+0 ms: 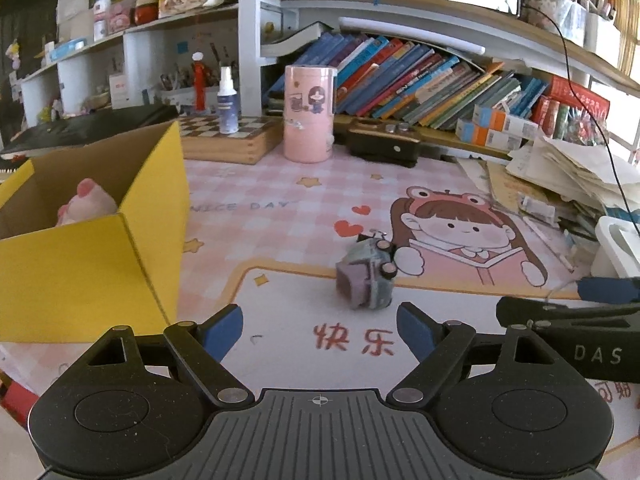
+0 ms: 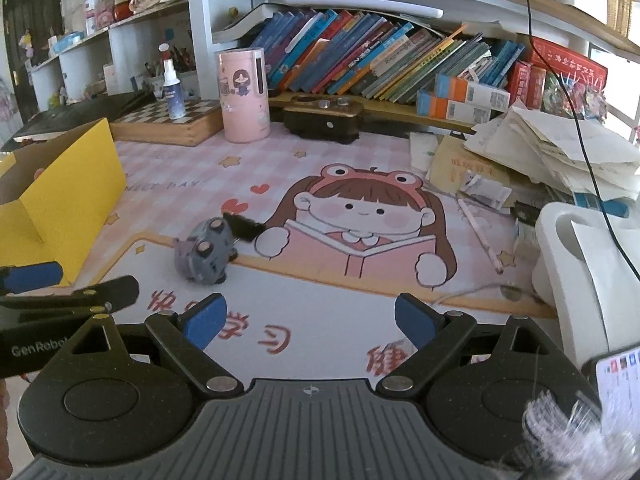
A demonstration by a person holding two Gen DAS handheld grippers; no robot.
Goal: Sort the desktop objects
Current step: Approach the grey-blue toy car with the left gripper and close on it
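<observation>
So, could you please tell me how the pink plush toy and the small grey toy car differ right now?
The pink plush toy already sits inside the yellow box, while the grey toy car lies on the desk mat. The plush toy is pale pink and soft; the toy car is grey, tipped with wheels showing. Neither is held.

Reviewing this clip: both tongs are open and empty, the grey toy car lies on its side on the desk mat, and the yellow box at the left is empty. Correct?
Not quite: the yellow box is not empty. The left wrist view shows a pink plush toy inside it. The rest holds: the left tongs and right tongs are open and empty, and the grey toy car lies on its side on the desk mat.
</observation>
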